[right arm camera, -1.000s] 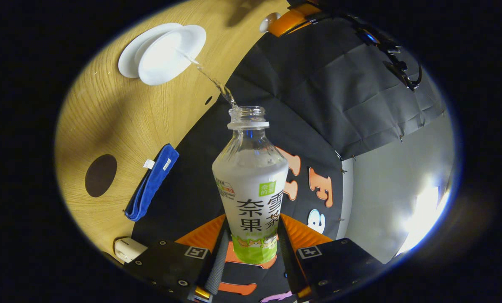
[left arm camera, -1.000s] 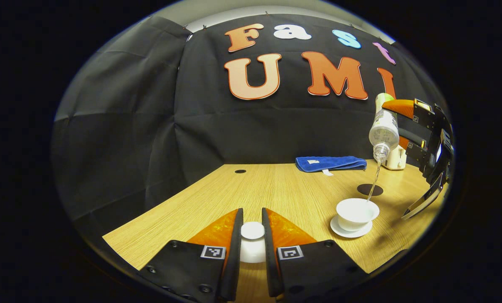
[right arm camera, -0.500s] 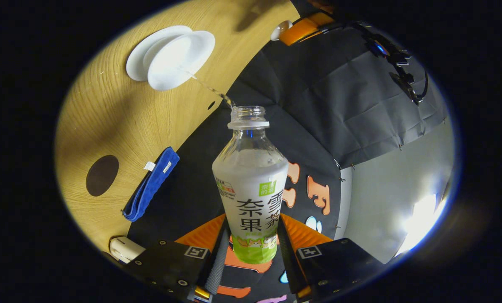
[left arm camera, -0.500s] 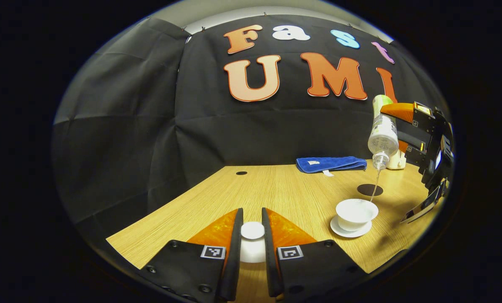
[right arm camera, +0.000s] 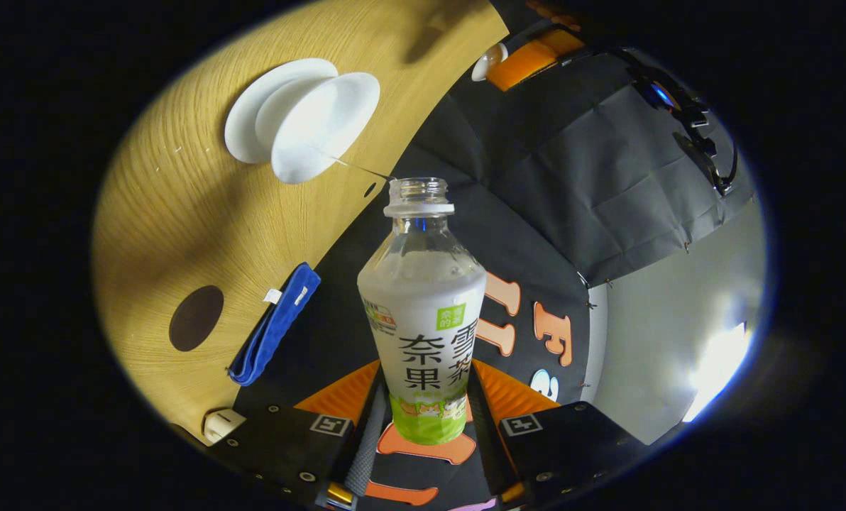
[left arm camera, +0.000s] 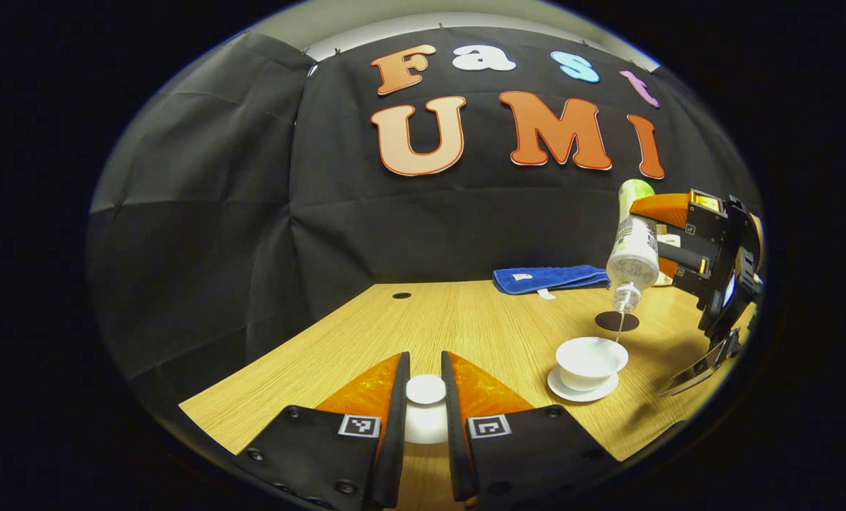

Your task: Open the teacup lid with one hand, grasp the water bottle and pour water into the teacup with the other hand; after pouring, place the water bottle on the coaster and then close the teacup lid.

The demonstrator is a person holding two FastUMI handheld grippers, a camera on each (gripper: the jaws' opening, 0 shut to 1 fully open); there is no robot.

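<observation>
- The teacup lid is pinched between the two fingers of the left gripper, held low over the wooden table; the grip is narrow, closed on the lid's knob.
- The lid is judged to be glazed ceramic: stiff, slick and fragile, so the knob is the sensible place to hold it, and it should be set down gently.
- Ahead and to the right of the left gripper, the open teacup stands on its saucer.
- Beyond the cup lie the dark round coaster and a folded blue cloth.
- Above the cup, the water bottle is clamped near its base by both fingers of the right gripper, tipped neck-down toward the cup.
- The bottle is judged light, thin-walled and smooth; a hold low on the labelled body suits it, with moderate squeeze to avoid crushing.
- Compared with the earlier frames, the stream has thinned from a full pour to a fine thread, and the bottle now sits lower and nearer the cup, so pouring appears to be ending.
</observation>
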